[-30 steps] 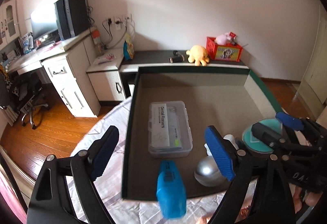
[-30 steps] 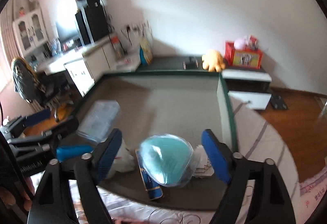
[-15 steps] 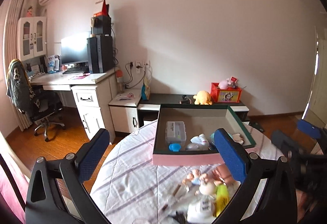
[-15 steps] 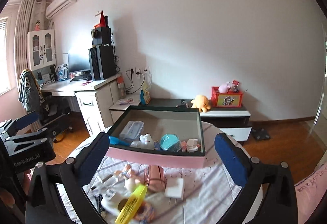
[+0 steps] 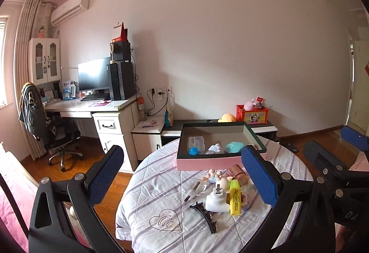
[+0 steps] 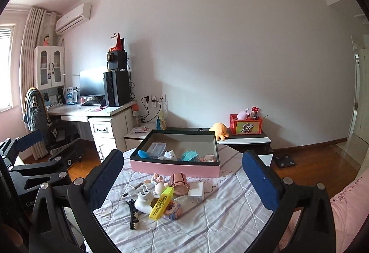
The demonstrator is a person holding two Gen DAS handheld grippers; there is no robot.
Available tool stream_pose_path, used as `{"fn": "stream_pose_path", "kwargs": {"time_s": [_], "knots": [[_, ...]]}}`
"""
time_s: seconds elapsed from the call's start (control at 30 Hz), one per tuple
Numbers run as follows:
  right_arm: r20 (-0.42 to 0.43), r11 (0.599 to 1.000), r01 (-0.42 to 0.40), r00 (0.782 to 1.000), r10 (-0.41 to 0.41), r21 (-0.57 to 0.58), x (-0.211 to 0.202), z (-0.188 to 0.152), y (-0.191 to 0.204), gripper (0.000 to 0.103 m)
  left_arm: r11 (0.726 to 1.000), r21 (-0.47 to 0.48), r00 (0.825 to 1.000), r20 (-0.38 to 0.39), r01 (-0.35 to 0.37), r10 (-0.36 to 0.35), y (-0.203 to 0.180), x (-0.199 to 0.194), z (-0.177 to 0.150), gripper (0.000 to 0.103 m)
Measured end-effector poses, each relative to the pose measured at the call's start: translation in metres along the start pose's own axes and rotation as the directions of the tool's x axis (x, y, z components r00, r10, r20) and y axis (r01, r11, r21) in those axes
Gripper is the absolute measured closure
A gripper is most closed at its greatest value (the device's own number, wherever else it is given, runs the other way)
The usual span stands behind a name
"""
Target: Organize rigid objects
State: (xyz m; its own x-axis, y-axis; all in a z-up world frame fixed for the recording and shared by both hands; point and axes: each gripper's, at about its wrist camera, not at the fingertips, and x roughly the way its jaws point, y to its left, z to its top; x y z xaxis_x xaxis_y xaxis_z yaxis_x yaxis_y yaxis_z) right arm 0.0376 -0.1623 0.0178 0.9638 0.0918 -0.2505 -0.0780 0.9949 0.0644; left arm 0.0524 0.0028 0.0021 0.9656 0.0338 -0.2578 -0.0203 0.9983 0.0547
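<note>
Left gripper: I see its blue-padded fingers spread wide apart with nothing between them, held above the near side of the table.
Right gripper: I read it the same way, fingers wide apart and empty, level with the left one; its dark frame also shows at the right edge of the left camera's view.
Table: round, under a white cloth with purple stripes and a heart outline.
Box: pink-sided, dark-rimmed, open-topped, at the far side of the table.
Inside the box: a clear plastic case at the back left, a blue piece just in front of it, a white object in the middle and a teal round container to its right.
Loose pile: on the cloth just in front of the box, between my two grippers.
Pile contents: a yellow highlighter leaning on a white plug-like object, a black hair clip nearest me, a rose-coloured cup on its side, a white flat block beside the cup, and small doll figures that I cannot make out clearly.
Background: a desk with a monitor at the left wall.
</note>
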Motion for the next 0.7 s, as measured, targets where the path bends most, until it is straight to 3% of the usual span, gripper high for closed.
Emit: {"fn": "stream_pose_path", "kwargs": {"time_s": [0.3,0.7], "knots": [[0.042,1.000,0.027,0.999,-0.027,-0.009,-0.027,0.004,0.002,0.000,1.000,-0.004,0.998,0.056,0.005,-0.005,-0.005,-0.028,0.004,0.000],[0.027,0.999,0.046,0.999,-0.046,-0.010,-0.021,-0.002,0.001,0.000,1.000,-0.007,0.998,0.053,0.019,-0.019,-0.006,-0.022,-0.001,0.000]]}}
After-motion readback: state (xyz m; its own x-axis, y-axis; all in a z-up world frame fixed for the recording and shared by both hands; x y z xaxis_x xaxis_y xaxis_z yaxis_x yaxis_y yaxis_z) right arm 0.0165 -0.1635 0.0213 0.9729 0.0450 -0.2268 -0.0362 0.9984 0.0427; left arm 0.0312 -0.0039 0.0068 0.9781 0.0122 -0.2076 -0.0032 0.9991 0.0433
